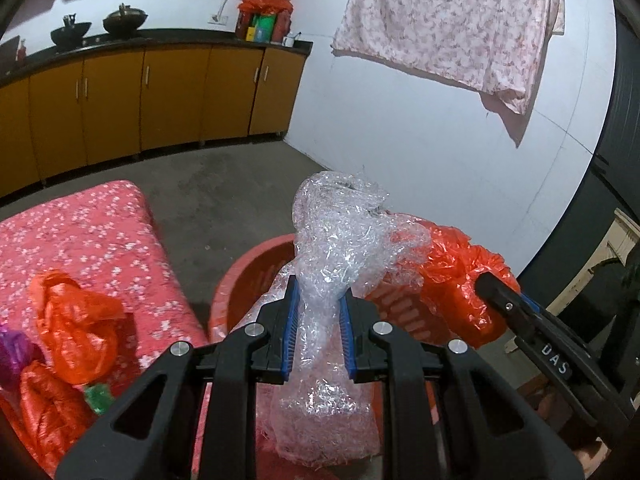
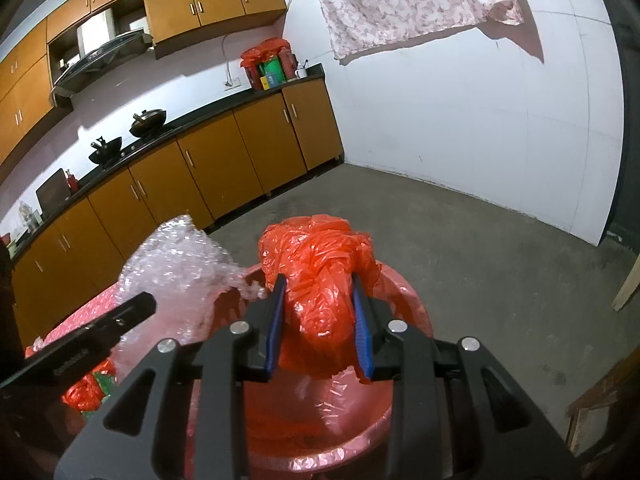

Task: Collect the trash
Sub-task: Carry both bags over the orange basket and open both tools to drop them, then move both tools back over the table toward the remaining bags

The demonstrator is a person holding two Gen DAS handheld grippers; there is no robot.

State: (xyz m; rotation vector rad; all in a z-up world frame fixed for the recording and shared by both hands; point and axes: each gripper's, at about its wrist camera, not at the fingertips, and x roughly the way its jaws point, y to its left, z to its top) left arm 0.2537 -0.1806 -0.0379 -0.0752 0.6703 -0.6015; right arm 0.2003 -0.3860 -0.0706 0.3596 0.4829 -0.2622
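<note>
Both loads hang over the red bin (image 2: 400, 300) but are not yet dropped: the left claw (image 1: 319, 312) grips clear bubble wrap (image 1: 340, 232), the right claw (image 2: 320, 320) grips an orange bag (image 2: 320, 264), while more orange bags (image 1: 76, 320) wait on the pink bed (image 1: 92, 232).

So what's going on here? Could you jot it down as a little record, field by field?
place: kitchen with wooden cabinets
left gripper: shut on clear bubble wrap
right gripper: shut on crumpled red bag
bin: red, lined, just below both grippers
left on the pink cloth: another red bag, purple and green scraps
stage: both pieces held over the bin, not yet dropped
</note>
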